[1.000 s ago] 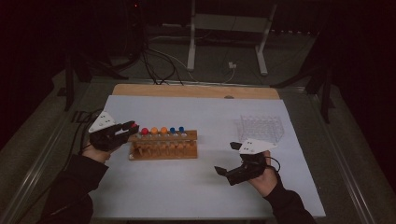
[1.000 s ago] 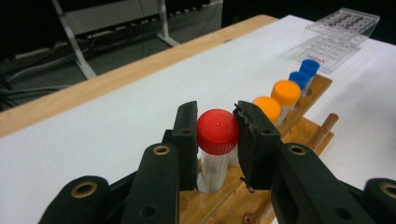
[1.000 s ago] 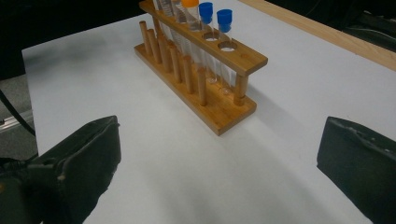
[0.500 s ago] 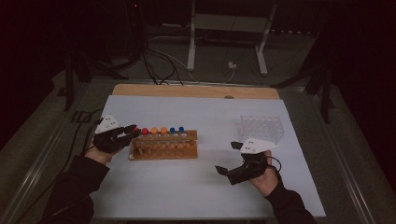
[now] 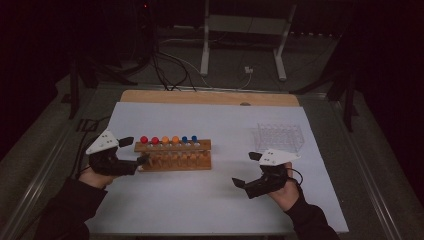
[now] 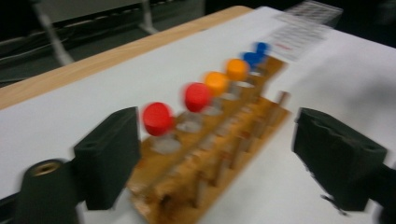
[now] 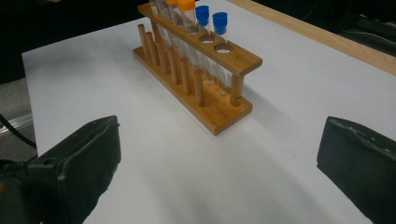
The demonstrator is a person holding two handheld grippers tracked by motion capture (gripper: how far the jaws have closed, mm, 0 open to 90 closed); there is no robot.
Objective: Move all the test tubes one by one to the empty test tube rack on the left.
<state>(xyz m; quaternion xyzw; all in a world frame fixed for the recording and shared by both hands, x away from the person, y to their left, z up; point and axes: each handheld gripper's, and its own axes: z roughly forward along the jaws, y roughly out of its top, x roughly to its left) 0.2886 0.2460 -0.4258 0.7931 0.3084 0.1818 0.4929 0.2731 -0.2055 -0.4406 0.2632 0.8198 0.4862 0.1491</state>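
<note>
Jaws of the left gripper [image 5: 134, 161] have just spread, freeing the wooden rack [image 5: 175, 155] (right gripper [image 5: 246, 181] also gapes empty); rack placement looks finished.

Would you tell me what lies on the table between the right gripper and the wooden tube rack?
Nothing: in the right gripper view, only bare white table surface lies between the right gripper and the wooden tube rack.

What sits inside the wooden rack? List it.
The wooden rack holds six capped tubes: two red caps, two orange caps, two blue caps. One end hole stands empty. Tube contents cannot be made out.
</note>
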